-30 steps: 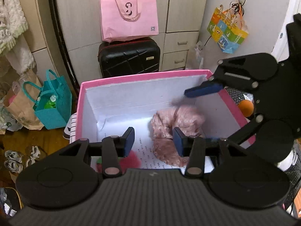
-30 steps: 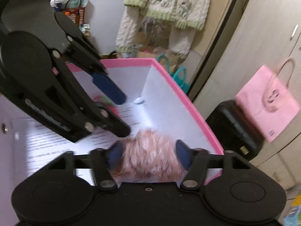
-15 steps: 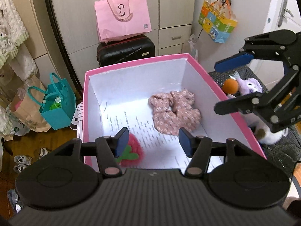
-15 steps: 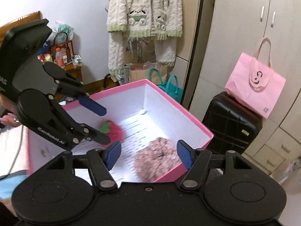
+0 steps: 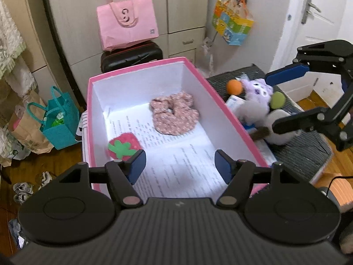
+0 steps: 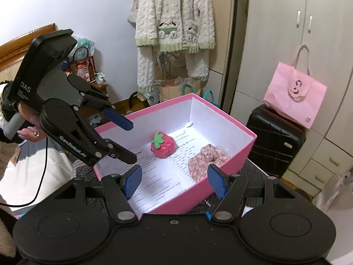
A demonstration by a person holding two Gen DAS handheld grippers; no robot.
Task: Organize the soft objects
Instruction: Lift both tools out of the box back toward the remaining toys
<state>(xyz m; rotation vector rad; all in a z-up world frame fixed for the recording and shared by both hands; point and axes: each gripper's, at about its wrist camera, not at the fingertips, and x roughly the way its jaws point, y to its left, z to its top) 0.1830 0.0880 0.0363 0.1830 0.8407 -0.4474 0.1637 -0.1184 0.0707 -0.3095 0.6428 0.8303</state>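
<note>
Soft objects we are sorting sit partly inside the pink box (image 5: 141,67), which fills the space ahead of both sets of jaws. Its white floor is lined with printed paper (image 5: 176,154). Beyond our left gripper (image 5: 179,165), whose jaws have just been opening and stand released with nothing between them, the pink floral scrunchie (image 5: 174,116) lies toward the far right corner of the box. The strawberry plush (image 5: 123,146) lies just past the left jaw, near the box's left wall and well apart from the scrunchie.

Our right gripper (image 6: 174,180) hangs over the box's near rim, jaws spread and empty; the scrunchie (image 6: 207,159) sits just beyond its right jaw, the strawberry (image 6: 163,146) farther in. In the left wrist view, the right gripper (image 5: 286,101) hovers outside the box's right wall, above a purple plush toy (image 5: 257,91) and an orange ball (image 5: 234,87) on a dark mat (image 5: 304,152).

Most of the box floor between the two items is bare paper. A black suitcase (image 5: 132,58) stands behind the far rim.
</note>
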